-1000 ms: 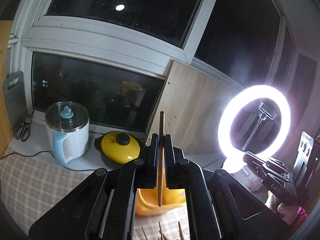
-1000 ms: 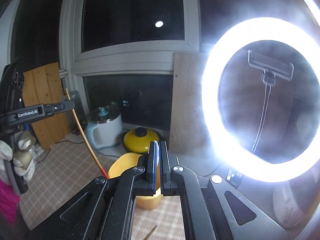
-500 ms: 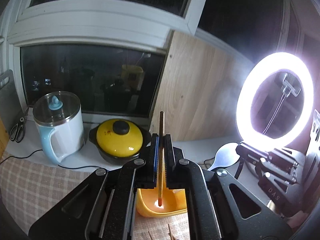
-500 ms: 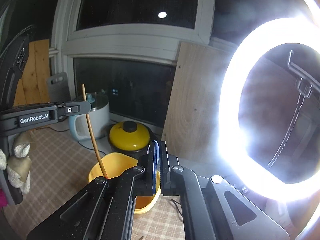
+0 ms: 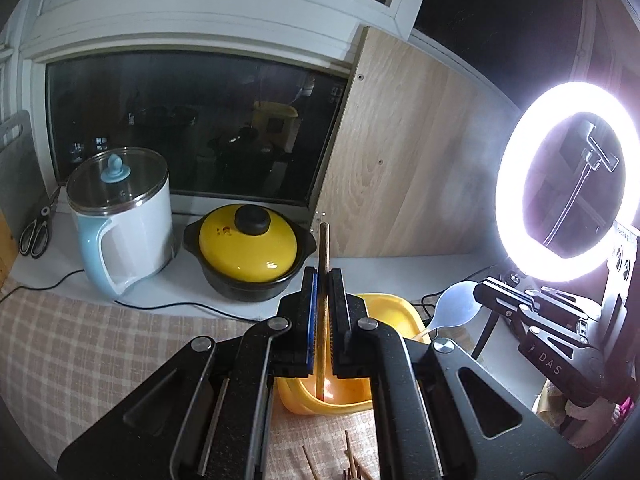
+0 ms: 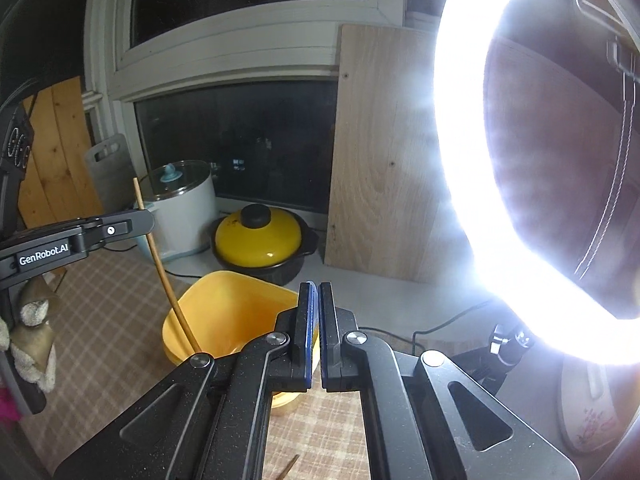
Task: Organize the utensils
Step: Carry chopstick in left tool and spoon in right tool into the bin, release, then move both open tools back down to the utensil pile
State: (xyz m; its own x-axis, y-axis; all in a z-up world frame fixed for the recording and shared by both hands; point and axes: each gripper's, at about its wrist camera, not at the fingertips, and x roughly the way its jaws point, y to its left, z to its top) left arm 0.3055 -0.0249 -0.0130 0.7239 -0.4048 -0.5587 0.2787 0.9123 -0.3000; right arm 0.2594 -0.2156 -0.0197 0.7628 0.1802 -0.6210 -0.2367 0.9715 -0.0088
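My left gripper (image 5: pixel 323 280) is shut on a wooden chopstick (image 5: pixel 323 300) held upright, its lower end inside the yellow tub (image 5: pixel 384 308). In the right wrist view the left gripper (image 6: pixel 140 220) holds the chopstick (image 6: pixel 168 280) slanting down into the yellow tub (image 6: pixel 224 312). My right gripper (image 6: pixel 319 292) is shut on a white spoon; the spoon's bowl (image 5: pixel 456 308) shows in the left wrist view, over the tub's right rim, held by the right gripper (image 5: pixel 484 290). Several more chopsticks (image 5: pixel 348 464) lie on the checked cloth below.
A white and blue electric kettle (image 5: pixel 124 220) and a yellow-lidded black pot (image 5: pixel 250 252) stand at the back by the window. A bright ring light (image 5: pixel 568 176) stands at the right. A wooden board (image 5: pixel 400 168) leans on the wall. Scissors (image 5: pixel 36 232) lie far left.
Both grippers have tilted down and come closer to the yellow tub. The chopstick's lower end has gone down into the tub. The spoon has come over the tub's right rim.
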